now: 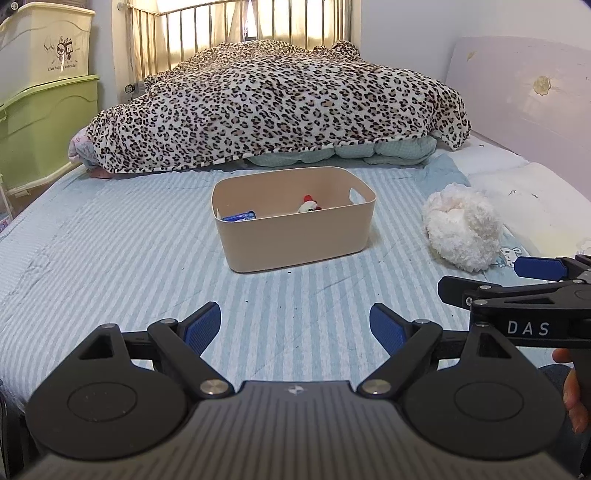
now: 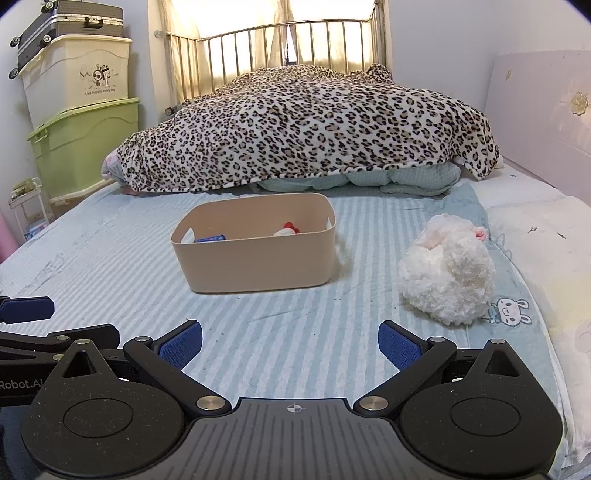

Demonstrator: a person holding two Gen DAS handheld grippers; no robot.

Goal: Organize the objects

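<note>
Right wrist, fluffy plush, rounded beige bin

**Background clutter around the bed**

Leopard-print fleece blanket heaped across the far end of the blue-and-white striped bedsheet, draped over a pale green checked quilt. Gold metal bed rail behind it, backlit cream curtains beyond. Far left: cream plastic storage box with cartoon print stacked on a green plastic storage box, grey hard-shell suitcase lying on top. Right: pale lilac headboard with flower decal, white pillow just below it.
</note>
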